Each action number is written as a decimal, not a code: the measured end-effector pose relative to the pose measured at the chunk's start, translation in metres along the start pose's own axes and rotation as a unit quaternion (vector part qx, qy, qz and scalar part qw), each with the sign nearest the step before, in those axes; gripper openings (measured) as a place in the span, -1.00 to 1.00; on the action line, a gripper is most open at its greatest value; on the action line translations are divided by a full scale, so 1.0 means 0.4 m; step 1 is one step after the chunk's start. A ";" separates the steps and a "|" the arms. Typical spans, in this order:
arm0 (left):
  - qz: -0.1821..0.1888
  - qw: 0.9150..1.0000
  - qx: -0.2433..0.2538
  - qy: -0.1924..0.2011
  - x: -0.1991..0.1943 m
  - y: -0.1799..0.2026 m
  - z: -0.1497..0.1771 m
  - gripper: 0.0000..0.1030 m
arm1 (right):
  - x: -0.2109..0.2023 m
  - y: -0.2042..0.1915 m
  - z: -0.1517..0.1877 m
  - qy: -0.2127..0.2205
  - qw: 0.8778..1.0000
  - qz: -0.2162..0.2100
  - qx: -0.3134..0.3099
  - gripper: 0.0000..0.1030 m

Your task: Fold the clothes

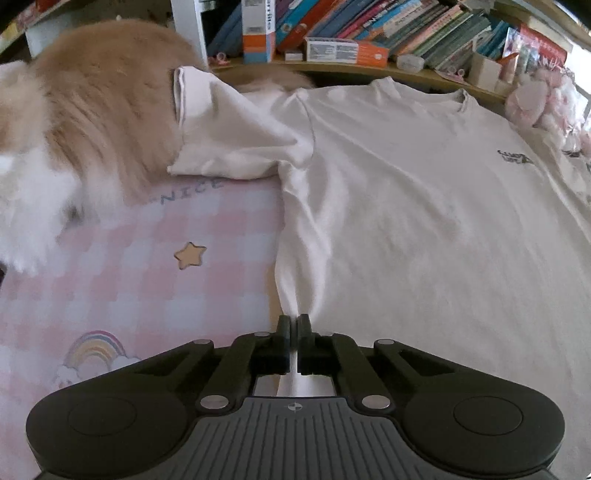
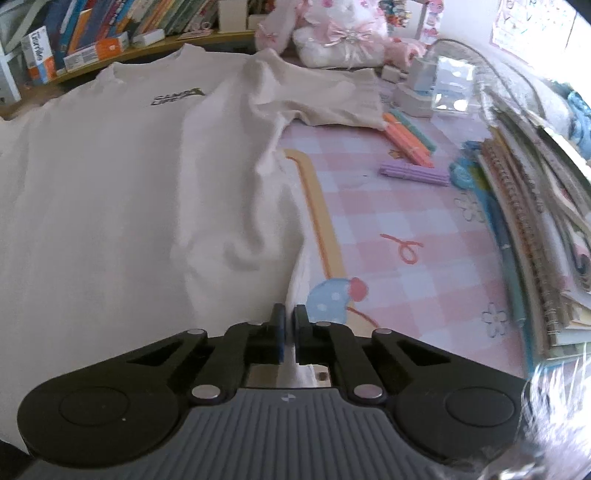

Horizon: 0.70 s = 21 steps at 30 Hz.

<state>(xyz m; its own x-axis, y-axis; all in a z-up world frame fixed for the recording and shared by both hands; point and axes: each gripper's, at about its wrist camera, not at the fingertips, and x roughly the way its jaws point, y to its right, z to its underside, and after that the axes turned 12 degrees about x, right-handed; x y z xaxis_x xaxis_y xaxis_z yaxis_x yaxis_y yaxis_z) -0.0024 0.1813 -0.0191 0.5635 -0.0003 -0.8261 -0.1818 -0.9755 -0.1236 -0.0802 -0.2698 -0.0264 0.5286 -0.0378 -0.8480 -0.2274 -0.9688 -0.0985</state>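
Through my left wrist camera, my left tongs are pinched tight on the near side edge of the white T-shirt; a thin ridge of soft cotton runs up from between the black fingers. The shirt lies spread front-up across the table, which wears a smooth pink-and-white checked cover printed with a tan star, a pastel rainbow and the word "NICE". The shirt's short sleeve lies rumpled, its hemmed opening pressed against a fluffy cream-and-white cat with long blurred fur. A small dark logo sits on the chest. Behind the round collar, a wooden shelf carries slanted rows of bright books, and a fuzzy pink plush toy sits at the far right.

Through my right wrist camera, my right tongs are likewise closed hard on the shirt's other side edge, a fold of fabric caught between the fingers. The T-shirt fills the left half, gently creased, its other sleeve lying flat toward the right. On the checked cover beside it lie orange and green pens, a bundle of purple pens, and a leaning stack of spiral-bound notebooks. Frilly pink-and-white plush toys crowd the back.
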 end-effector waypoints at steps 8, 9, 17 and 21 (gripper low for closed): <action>-0.003 1.000 0.009 -0.007 -0.010 -0.003 0.006 -0.95 | 0.004 0.003 0.001 0.009 1.000 0.020 -0.006 -0.92; -0.003 1.000 0.012 -0.007 -0.012 0.000 0.009 -0.95 | 0.005 0.017 -0.001 0.010 1.000 0.024 0.002 -0.92; 0.006 1.000 0.019 -0.002 -0.010 -0.008 0.010 -0.92 | -0.003 0.071 -0.010 -0.001 0.999 0.007 0.051 -0.87; -0.005 0.997 0.080 -0.001 -0.038 0.029 0.009 -0.70 | -0.053 0.079 0.011 -0.002 0.998 0.006 0.066 -0.52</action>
<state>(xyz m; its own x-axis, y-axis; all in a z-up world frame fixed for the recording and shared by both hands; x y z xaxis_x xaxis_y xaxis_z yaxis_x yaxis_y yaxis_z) -0.0158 0.1707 -0.0101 0.5637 0.0098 -0.8259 -0.3028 -0.9279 -0.2177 -0.1022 -0.2986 -0.0140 0.5227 -0.0473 -0.8512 -0.3387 -0.9278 -0.1564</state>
